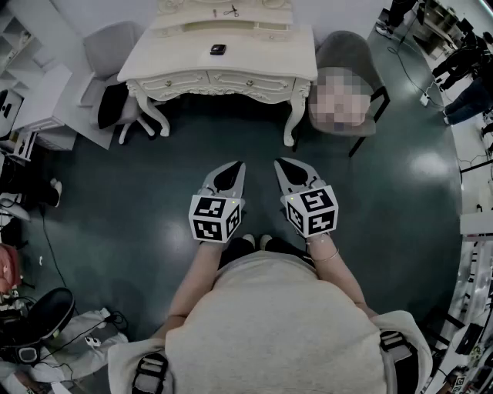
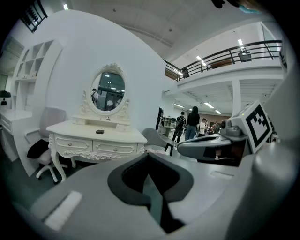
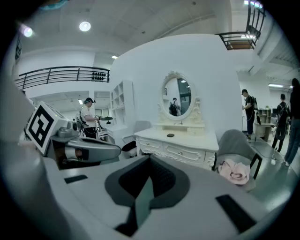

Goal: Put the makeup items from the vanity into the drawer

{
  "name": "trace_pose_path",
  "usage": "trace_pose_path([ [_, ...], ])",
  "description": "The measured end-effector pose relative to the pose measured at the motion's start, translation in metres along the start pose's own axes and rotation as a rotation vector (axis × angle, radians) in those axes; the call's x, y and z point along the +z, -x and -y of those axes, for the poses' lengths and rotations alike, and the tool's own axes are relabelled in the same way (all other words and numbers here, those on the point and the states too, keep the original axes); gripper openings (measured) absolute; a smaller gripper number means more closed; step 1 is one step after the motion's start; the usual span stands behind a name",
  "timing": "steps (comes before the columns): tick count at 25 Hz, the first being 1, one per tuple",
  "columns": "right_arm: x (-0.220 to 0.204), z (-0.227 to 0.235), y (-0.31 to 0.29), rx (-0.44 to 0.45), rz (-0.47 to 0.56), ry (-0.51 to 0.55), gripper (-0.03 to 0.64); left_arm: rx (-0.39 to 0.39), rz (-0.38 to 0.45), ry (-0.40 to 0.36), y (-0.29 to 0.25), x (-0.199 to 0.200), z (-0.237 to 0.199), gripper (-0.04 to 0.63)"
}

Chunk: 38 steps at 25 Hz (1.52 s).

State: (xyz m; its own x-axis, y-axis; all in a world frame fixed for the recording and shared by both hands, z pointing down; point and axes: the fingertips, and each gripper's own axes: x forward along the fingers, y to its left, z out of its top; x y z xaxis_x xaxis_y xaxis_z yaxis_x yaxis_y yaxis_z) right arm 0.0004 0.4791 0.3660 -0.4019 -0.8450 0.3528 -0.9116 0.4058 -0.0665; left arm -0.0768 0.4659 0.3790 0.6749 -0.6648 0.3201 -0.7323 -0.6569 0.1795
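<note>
The white vanity (image 1: 177,61) stands ahead of me, a few steps away across the dark floor. A small black makeup case (image 1: 218,49) lies on its top, and a thin metal tool (image 1: 231,11) lies further back near the mirror. Both front drawers (image 1: 239,78) are closed. My left gripper (image 1: 238,165) and right gripper (image 1: 280,163) hang side by side at waist height, both shut and empty, pointing at the vanity. The left gripper view shows the vanity (image 2: 96,138) and the case (image 2: 99,131) beyond the closed jaws. The right gripper view shows the same vanity (image 3: 178,140) and case (image 3: 170,135).
A grey chair (image 1: 362,54) stands right of the vanity with a pink cloth (image 3: 234,171) on its seat. Another grey chair (image 1: 112,46) and white shelving (image 1: 15,85) are at the left. Cables and gear lie at the lower left. People stand far off at the right.
</note>
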Motion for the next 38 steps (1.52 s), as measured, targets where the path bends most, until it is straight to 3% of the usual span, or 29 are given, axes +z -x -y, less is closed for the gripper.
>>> trace_pose_path([
  [11, 0.011, 0.005, 0.002, -0.005, 0.041, 0.014, -0.003, -0.017, 0.017, 0.060, -0.010, 0.007, 0.006, 0.009],
  [16, 0.006, 0.013, 0.008, 0.045, 0.089, -0.062, -0.003, -0.027, 0.051, 0.051, -0.016, 0.005, 0.018, 0.009],
  [20, 0.003, 0.005, 0.011, 0.112, 0.128, -0.142, -0.003, -0.053, 0.035, 0.090, -0.020, -0.008, 0.026, 0.009],
  [24, 0.004, 0.003, 0.007, 0.112, 0.127, -0.110, -0.003, -0.047, 0.016, 0.093, -0.029, -0.012, 0.024, 0.009],
  [32, 0.016, 0.036, -0.049, 0.058, 0.114, -0.143, -0.003, -0.058, 0.019, 0.099, -0.077, 0.012, -0.019, 0.009],
  [38, 0.055, 0.066, -0.127, 0.017, 0.143, -0.141, -0.003, -0.065, 0.035, 0.061, -0.121, 0.054, -0.093, 0.009],
])
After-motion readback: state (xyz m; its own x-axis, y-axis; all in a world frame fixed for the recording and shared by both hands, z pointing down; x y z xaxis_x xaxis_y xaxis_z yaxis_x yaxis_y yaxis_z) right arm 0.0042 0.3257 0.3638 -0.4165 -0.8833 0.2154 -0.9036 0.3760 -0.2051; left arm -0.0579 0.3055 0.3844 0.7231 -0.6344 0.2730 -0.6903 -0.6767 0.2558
